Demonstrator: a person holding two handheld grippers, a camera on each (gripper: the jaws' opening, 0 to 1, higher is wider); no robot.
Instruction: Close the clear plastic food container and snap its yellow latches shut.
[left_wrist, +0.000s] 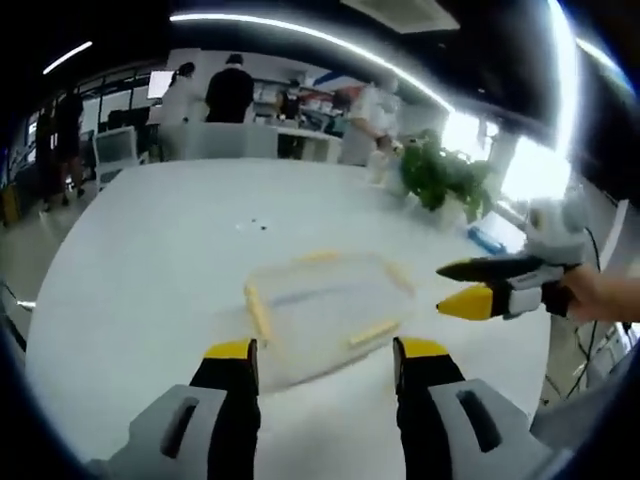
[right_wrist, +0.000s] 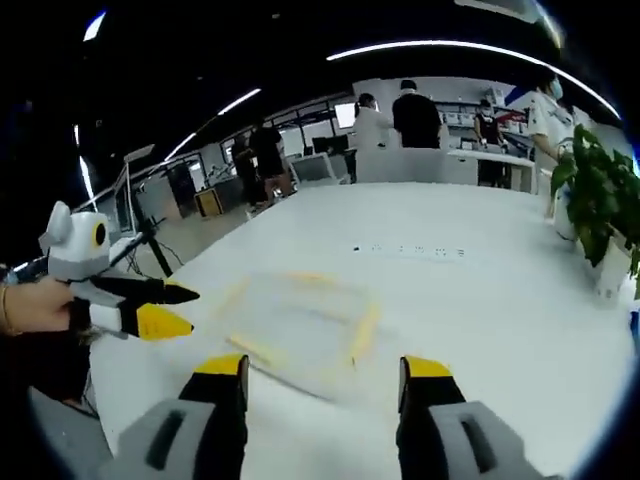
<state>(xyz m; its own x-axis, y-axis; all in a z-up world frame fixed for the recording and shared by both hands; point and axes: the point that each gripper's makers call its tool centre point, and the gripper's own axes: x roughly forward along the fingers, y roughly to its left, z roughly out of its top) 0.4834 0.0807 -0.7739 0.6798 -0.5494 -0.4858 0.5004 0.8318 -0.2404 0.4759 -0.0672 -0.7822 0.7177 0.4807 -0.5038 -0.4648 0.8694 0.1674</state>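
A clear plastic food container (left_wrist: 325, 310) with yellow latches (left_wrist: 258, 310) lies flat on the white table (left_wrist: 140, 260), just beyond my left gripper (left_wrist: 325, 362), whose yellow-tipped jaws stand open and hold nothing. The right gripper (left_wrist: 470, 288) reaches in from the right of the left gripper view, its tips apart, a little short of the container's right side. In the right gripper view the container (right_wrist: 300, 325) is blurred, ahead of my open right gripper (right_wrist: 325, 378). The left gripper (right_wrist: 165, 308) comes in from the left there, held by a hand, its jaws apart.
A potted green plant (left_wrist: 445, 180) stands at the table's far right edge, and a blue object (left_wrist: 492, 240) lies near it. Two small dark specks (left_wrist: 258, 225) sit on the table beyond the container. Several people (left_wrist: 230, 95) stand by desks at the back.
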